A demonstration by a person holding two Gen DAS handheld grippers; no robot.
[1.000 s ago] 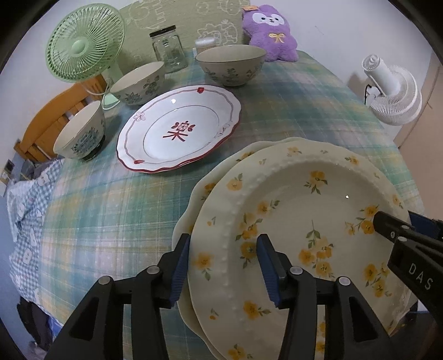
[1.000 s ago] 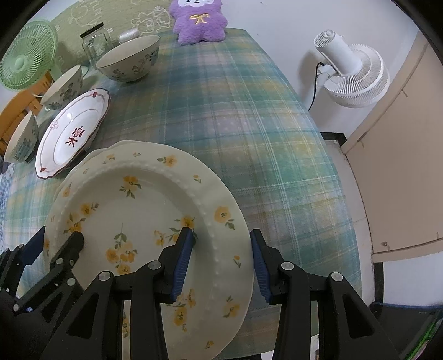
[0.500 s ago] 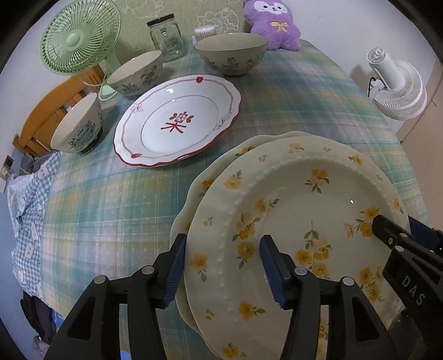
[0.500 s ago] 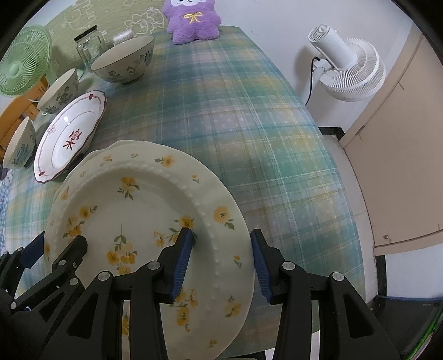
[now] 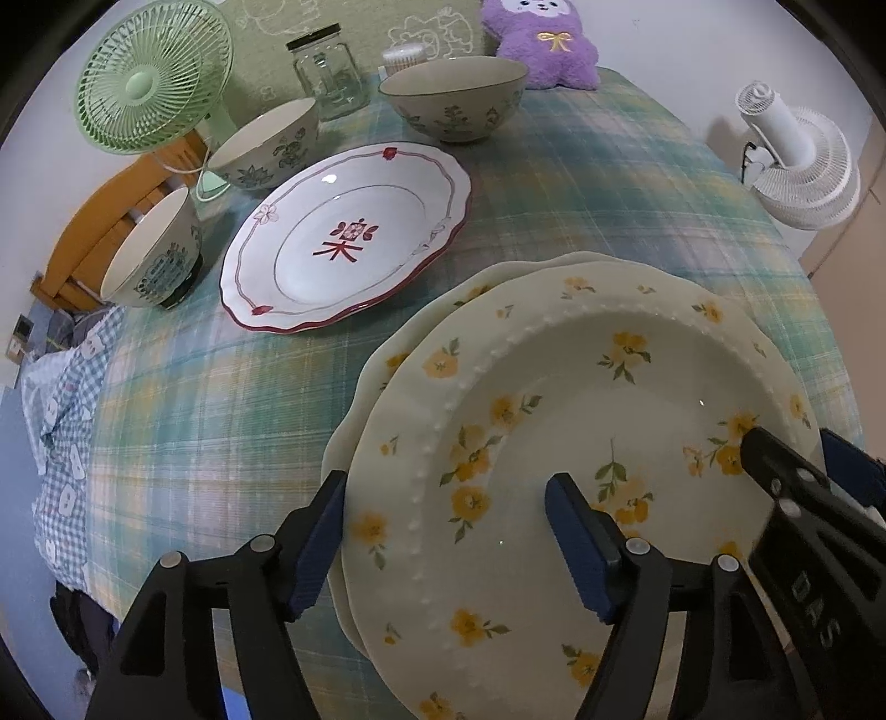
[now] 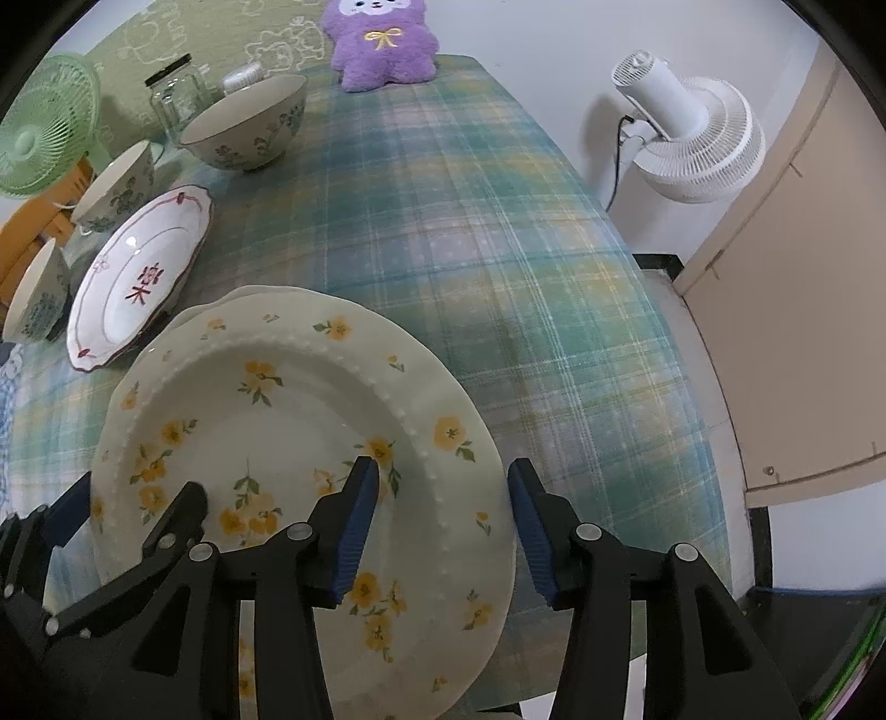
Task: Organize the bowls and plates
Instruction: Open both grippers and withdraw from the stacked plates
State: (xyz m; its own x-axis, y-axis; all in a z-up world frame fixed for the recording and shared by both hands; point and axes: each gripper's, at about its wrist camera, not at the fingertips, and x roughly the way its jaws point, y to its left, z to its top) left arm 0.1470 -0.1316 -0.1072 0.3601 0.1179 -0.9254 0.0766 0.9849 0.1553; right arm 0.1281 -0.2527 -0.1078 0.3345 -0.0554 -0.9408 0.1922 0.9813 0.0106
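Two cream plates with yellow flowers lie stacked near the table's front edge; the top plate (image 5: 581, 399) (image 6: 277, 410) sits slightly off-centre on the lower plate (image 5: 382, 354). My left gripper (image 5: 451, 540) straddles the top plate's left rim, its jaws opening, the pads clear of the china. Over the right rim my right gripper (image 6: 443, 523) is opening too, one pad above the plate's well, the other just outside the edge. A white plate with red trim (image 5: 349, 238) lies behind. Three flowered bowls stand beyond: large (image 5: 454, 99), medium (image 5: 266, 147), small (image 5: 155, 249).
A glass jar (image 5: 326, 77), a green desk fan (image 5: 149, 72) and a purple plush (image 5: 542, 44) line the back of the plaid tablecloth (image 6: 470, 232). A white floor fan (image 6: 692, 144) stands past the right edge. A wooden chair (image 5: 94, 221) is at the left.
Both grippers' jaws have widened around the top plate's rim, the left one far more. The plate stack has stayed where it was.
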